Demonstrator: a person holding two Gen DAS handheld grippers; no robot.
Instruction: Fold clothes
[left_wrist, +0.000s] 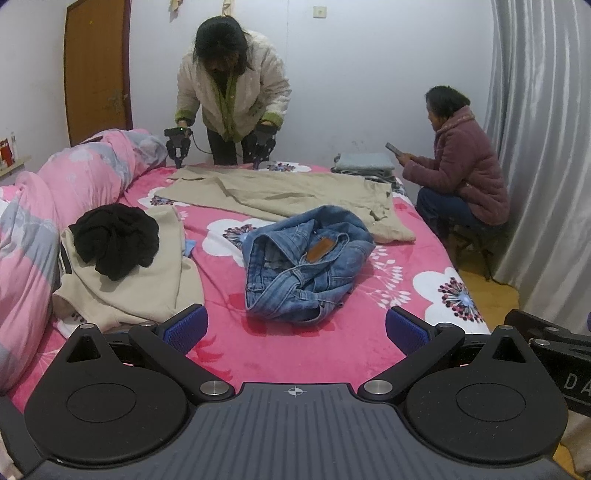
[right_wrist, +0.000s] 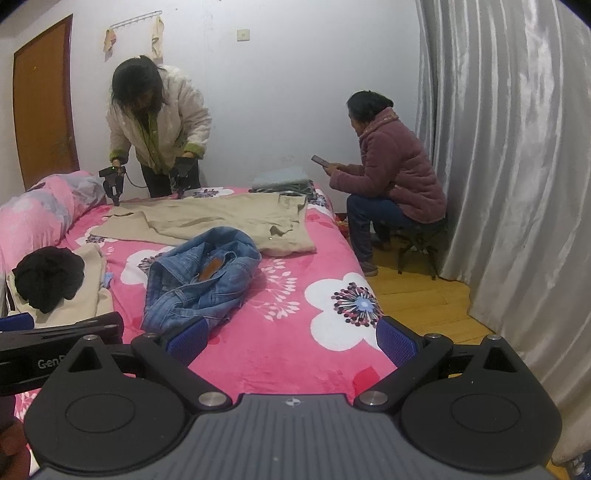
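The left gripper (left_wrist: 295, 328) hangs low over a bed (left_wrist: 295, 354) spread with a pink flowered blanket, its blue-padded jaws wide apart with nothing between them. The right gripper (right_wrist: 293, 339) is alongside it, jaws likewise spread and empty, over the same blanket near the bed's edge.

Just beyond the left gripper lies a crumpled pair of blue jeans (left_wrist: 306, 258), leather patch upward, in an unfolded heap at mid-bed. To its left, a black garment (left_wrist: 114, 243) is bunched on top of a cream garment (left_wrist: 147, 288), beside a rolled pink-and-grey quilt (left_wrist: 55, 192) along the bed's left side.

Farther back, a pair of beige trousers (left_wrist: 280, 195) is spread flat across the bed. At the far edge a person in a white quilted jacket (left_wrist: 232, 88) bends over it, holding a second pair of grippers whose tips are at the trousers' far edge. A small stack of folded clothes (left_wrist: 364, 164) rests at the far right corner. Beside it a person in a mauve jacket (left_wrist: 461, 162) sits looking at a phone (left_wrist: 393, 148), in front of a silver curtain (left_wrist: 543, 147).
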